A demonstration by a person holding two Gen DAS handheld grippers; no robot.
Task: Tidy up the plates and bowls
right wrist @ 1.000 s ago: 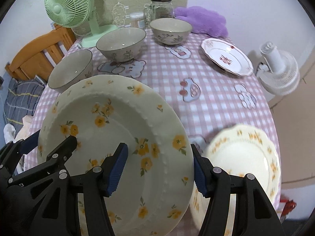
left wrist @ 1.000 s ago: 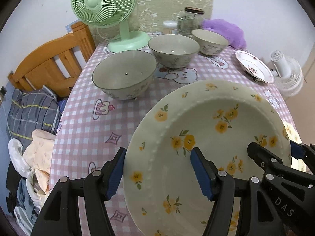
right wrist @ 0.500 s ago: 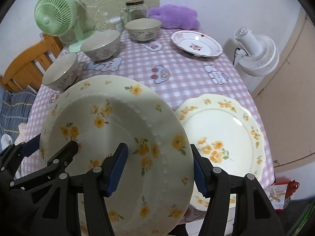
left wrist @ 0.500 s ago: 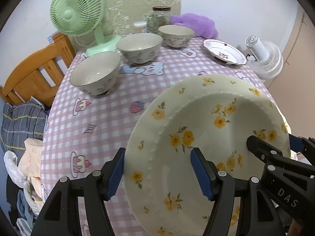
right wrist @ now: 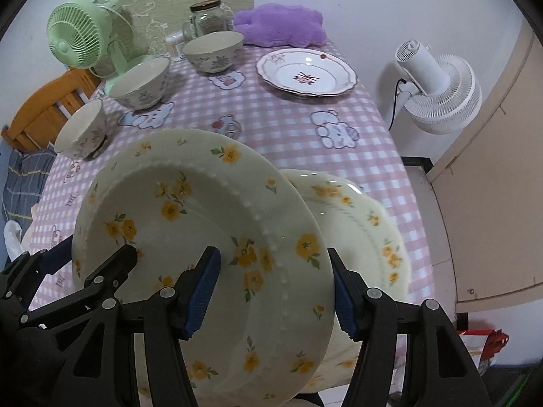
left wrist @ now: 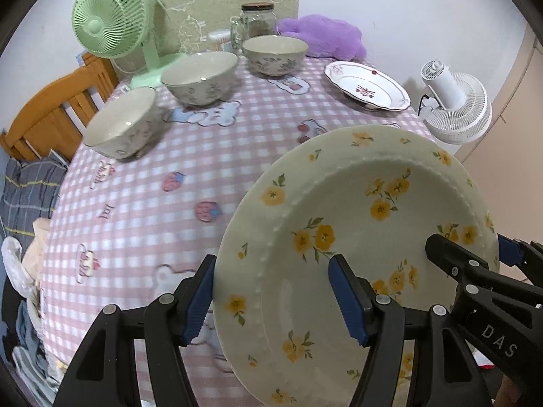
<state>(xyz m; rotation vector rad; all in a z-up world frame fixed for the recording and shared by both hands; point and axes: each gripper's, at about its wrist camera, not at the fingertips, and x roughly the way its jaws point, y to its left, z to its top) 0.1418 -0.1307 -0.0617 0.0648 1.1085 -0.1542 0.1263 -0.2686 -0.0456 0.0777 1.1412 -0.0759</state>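
Right wrist view: my right gripper (right wrist: 271, 288) and left gripper (left wrist: 271, 296) each pinch the yellow-flowered plate (right wrist: 200, 237) — lifted, tilted over the scalloped plate (right wrist: 359, 224). I'd level it, lower evenly — then release together.

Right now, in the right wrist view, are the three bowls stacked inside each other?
No, the three bowls stand apart in a row on the checked tablecloth.
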